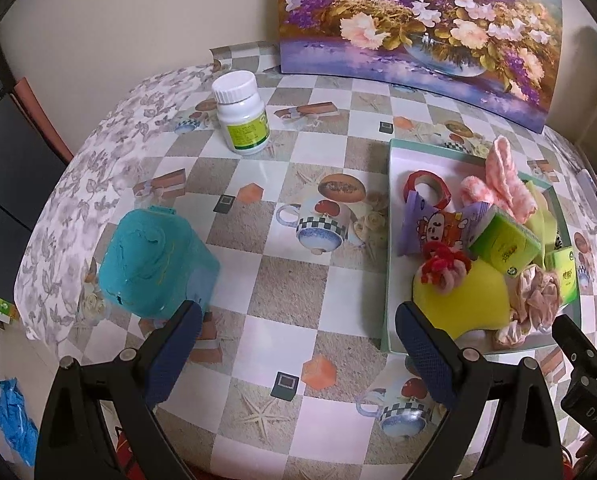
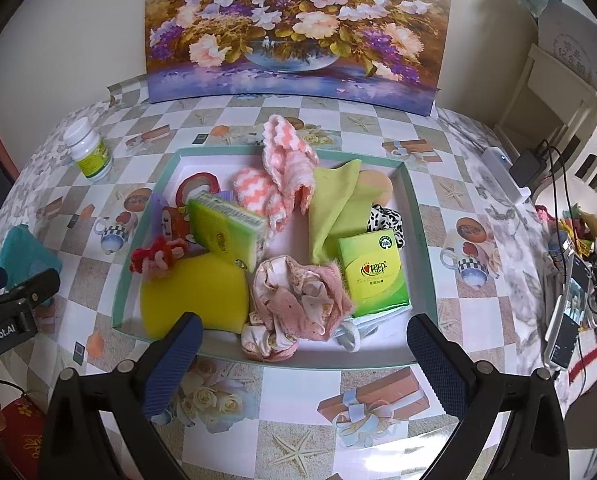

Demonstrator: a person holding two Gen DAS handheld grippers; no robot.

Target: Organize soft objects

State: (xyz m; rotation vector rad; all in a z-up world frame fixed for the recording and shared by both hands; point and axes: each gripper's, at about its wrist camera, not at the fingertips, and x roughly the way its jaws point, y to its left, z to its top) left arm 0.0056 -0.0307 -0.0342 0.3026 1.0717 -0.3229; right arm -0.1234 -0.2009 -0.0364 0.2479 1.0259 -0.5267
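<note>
A shallow green-rimmed tray [image 2: 420, 216] holds soft things: a yellow sponge [image 2: 196, 294], pink crumpled cloth [image 2: 298, 296], pink-white knit cloth [image 2: 286, 160], a lime cloth [image 2: 334, 200], two green tissue packs [image 2: 374, 270], a red pipe-cleaner toy [image 2: 156, 258], a red tape ring [image 2: 198, 184]. The tray [image 1: 388, 240] lies right in the left wrist view, with the sponge [image 1: 458, 296] near its front. My right gripper [image 2: 304, 340] is open and empty just before the tray's near rim. My left gripper [image 1: 298, 328] is open and empty over the tablecloth, left of the tray.
A teal plastic box [image 1: 154, 260] stands by my left finger. A white pill bottle [image 1: 242, 112] stands at the back left. A flower painting [image 2: 298, 28] leans on the wall. Chargers, cables and clutter [image 2: 570, 264] lie at the table's right edge.
</note>
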